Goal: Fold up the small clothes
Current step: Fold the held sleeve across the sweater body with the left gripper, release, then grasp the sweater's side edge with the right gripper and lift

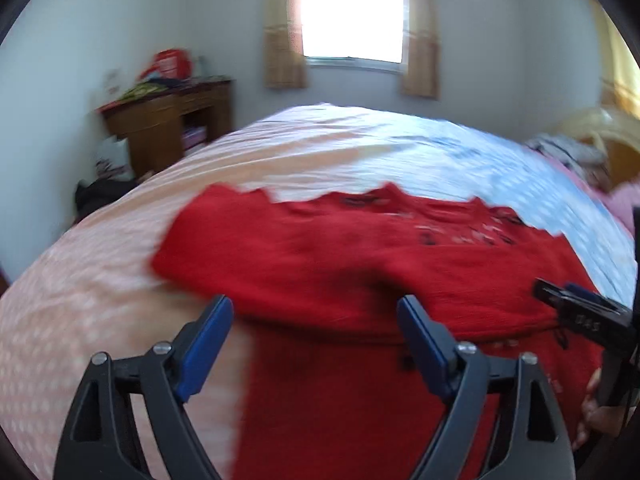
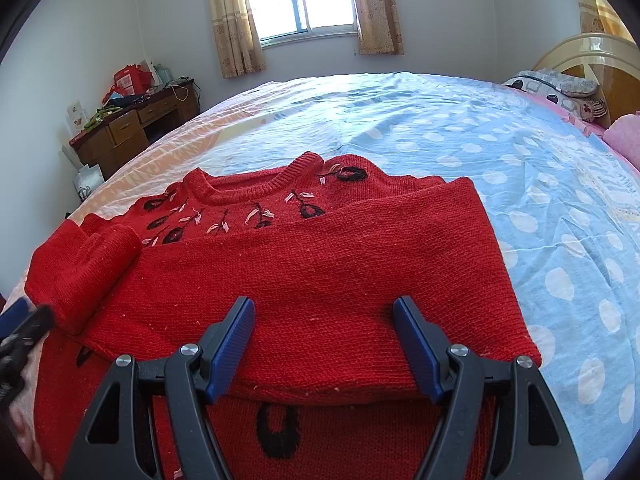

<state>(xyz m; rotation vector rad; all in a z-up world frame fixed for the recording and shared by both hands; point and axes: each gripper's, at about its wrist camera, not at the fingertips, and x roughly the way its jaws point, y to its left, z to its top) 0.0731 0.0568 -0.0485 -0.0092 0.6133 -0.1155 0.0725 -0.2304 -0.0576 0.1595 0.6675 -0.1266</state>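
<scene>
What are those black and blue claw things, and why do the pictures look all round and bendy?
Those claws are grabbing tools. A person holds one in each hand, and each has a little camera looking out along its two blue fingers. The camera lens bends the picture, so the room looks round.

One picture comes from the left gripper. It is blurry. The other comes from the right gripper.

On the bed, which has a spotted sheet, lies a red sweater with dark flowers stitched near the neck. Both sleeves are already folded across its front.

Both claws are open and hold nothing. The sweater just lies under them.
</scene>
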